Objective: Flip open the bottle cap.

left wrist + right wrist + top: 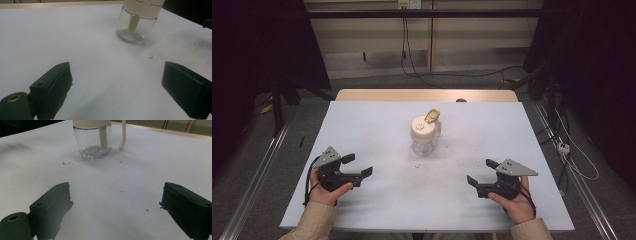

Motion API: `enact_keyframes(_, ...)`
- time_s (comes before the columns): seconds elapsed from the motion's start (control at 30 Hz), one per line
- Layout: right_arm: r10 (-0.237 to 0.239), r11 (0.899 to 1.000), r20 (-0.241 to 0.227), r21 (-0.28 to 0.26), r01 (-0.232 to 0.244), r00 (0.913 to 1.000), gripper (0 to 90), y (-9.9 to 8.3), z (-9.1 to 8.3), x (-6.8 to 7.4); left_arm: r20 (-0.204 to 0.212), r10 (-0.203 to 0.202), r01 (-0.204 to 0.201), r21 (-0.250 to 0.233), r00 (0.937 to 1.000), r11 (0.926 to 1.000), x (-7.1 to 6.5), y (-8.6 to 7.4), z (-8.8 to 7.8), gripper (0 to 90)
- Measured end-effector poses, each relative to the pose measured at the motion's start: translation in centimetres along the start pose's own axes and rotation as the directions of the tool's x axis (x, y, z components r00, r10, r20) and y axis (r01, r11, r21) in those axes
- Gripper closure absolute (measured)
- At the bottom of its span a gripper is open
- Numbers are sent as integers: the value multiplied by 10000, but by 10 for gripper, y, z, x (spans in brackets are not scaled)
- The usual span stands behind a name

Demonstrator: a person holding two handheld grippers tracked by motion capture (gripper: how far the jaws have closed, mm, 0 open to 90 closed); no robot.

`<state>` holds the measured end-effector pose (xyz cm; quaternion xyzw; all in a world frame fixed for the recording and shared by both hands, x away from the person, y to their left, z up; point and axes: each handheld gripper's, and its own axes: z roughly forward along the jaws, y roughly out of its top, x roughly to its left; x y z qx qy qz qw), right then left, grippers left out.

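Holding left gripper [357, 165] and right gripper [480, 172], you keep jaws wide apart, gripping nothing, well apart from jar [424, 135].

White-topped table [362, 125] on grey floor [252, 150]; beige wall [472, 35] behind, cables [412, 65] trailing

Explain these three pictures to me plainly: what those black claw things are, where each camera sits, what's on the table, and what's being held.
A person sits at a table with a white table top and holds a hand-operated two-jaw tool in each hand: the left gripper and the right gripper. One picture looks down from a camera above the person. The other two come from cameras riding on each gripper, looking out between its black jaws. On the table stands a clear glass jar with a cream lid, its yellowish flip cap raised. Both grippers are open and hold nothing.
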<state>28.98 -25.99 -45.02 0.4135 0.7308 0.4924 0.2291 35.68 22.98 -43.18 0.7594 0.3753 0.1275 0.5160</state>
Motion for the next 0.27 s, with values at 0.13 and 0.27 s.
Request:
enact_keyframes(0.13,12,10000,60,25,-13,10000,82,-2,-1,-2,-49,35,-35,20,10000,10000,0,0,0,88)
enact_keyframes(0.27,13,10000,84,32,-13,10000,82,-1,-1,-2,-42,18,-18,-4,10000,10000,0,0,0,88)
